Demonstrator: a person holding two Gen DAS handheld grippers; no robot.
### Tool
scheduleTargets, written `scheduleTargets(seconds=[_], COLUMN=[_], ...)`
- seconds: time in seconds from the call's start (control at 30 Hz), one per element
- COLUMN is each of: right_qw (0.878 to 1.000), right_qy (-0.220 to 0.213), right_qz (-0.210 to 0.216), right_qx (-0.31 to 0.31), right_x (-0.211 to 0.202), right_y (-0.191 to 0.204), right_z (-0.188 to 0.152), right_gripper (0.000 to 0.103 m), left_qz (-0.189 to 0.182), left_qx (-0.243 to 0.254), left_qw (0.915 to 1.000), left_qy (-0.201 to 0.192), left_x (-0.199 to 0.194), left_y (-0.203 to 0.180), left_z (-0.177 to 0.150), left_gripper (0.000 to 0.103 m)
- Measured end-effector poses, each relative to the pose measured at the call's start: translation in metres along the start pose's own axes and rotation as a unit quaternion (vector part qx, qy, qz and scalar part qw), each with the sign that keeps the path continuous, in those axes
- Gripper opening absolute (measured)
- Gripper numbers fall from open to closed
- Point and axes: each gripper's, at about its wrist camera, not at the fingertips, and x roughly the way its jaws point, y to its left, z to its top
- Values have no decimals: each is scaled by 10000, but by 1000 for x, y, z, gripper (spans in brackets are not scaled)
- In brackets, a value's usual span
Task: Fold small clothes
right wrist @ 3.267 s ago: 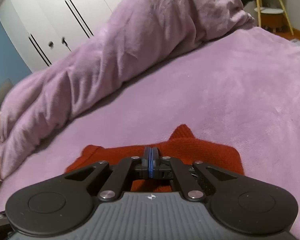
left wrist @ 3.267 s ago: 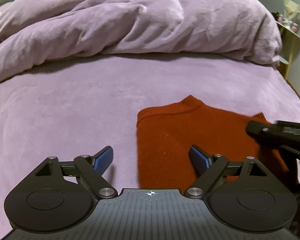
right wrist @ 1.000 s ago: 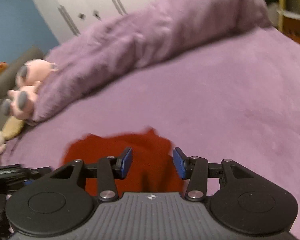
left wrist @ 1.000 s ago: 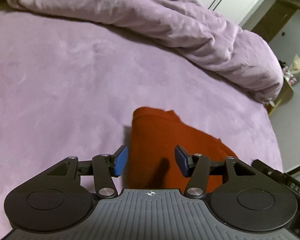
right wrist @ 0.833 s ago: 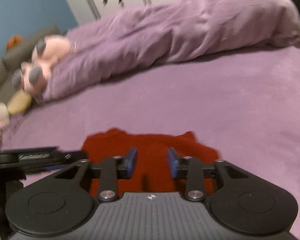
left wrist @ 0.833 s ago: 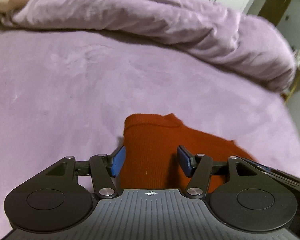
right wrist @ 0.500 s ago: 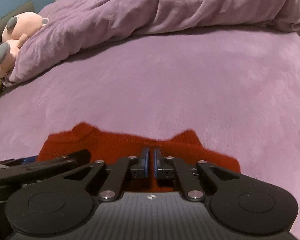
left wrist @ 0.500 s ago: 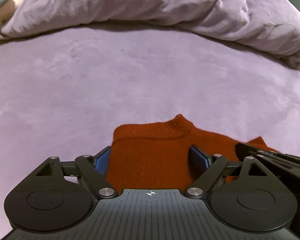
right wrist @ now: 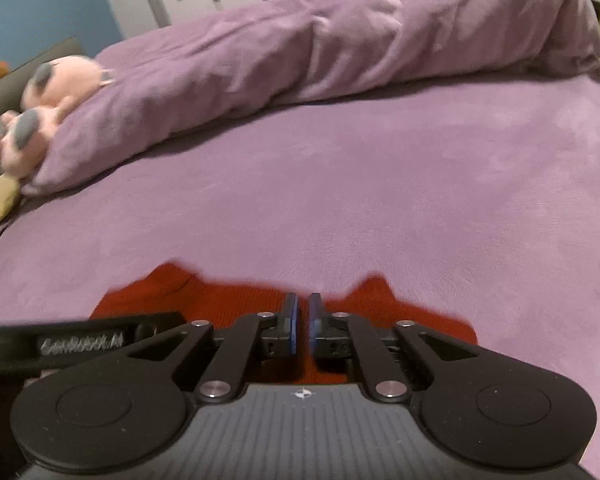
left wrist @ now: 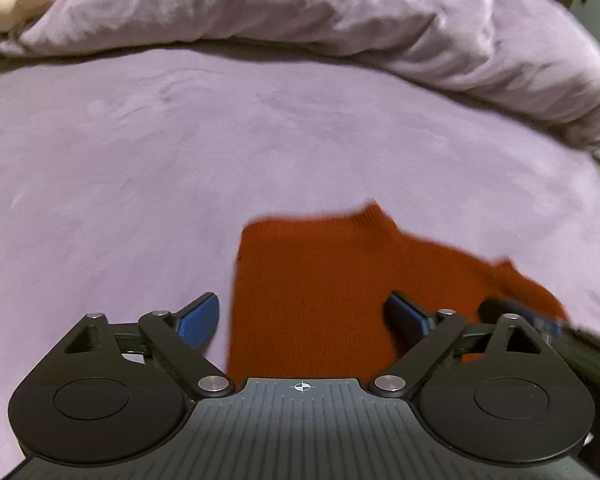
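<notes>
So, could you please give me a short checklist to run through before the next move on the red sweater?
1. Red sweater lies flat on the purple bedspread: ok.
2. Left claw open wide over the sweater's left edge, one pad on either side: ok.
3. Right claw free of cloth: cannot tell; its jaws are opening with only a narrow gap, and the sweater sits right behind them.
4. The two claws stand clear of each other: not ok, the right one crowds the left view's right edge.
5. Purple duvet and pink plush toy away from the sweater: ok.
6. Picture sharp enough to judge the sweater's edges: not ok, both views are blurred.
</notes>
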Motion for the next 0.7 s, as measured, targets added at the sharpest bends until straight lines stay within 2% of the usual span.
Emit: scheduleTargets(seconds=[0.07, 0.13, 0.2, 0.23, 0.3, 0.33, 0.4, 0.53, 0.63, 0.7], right_qw=[9997, 9990, 9953, 9927, 9825, 9758, 9601, 9343, 9218, 9252], right_qy=[-192, -322, -385, -335, -169, -104, 11, -59, 83, 149], right_qz=[149, 215, 283, 215, 266, 450, 956, 1566, 1507, 1285], right_qx=[-4, 219, 838, 1138, 1834, 2138, 2629, 3202, 3572, 3568], right_x=[-39, -82, -118, -130, -149, -155, -159, -146, -125, -115], right_y=[-2, -13, -34, -43, -63, -70, -81, -78, -68, -62], right_z=[-27, -60, -90, -100, -120, -129, -141, -141, -136, -134], right_gripper=[30, 37, 38, 42, 43, 45, 45, 45, 44, 39], left_qz=[-248, -284, -273, -261, -111, -6, 144, 328, 531, 486], left_qx=[-235, -574, -793, -861, -907, -861, -698, -325, -363, -488], left_qw=[9993, 9978, 9962, 9955, 9951, 9955, 9966, 9988, 9978, 9975], left_qy=[-136, -184, -238, -301, -385, -401, -405, -169, -151, -157], left_x=[-32, -62, -84, -95, -111, -117, -120, -114, -110, -104], left_y=[9, 21, 29, 33, 35, 35, 32, 23, 22, 23], left_z=[-27, -63, -94, -109, -131, -141, -152, -153, -154, -154], left_gripper=[92, 92, 93, 94, 94, 94, 93, 88, 87, 87])
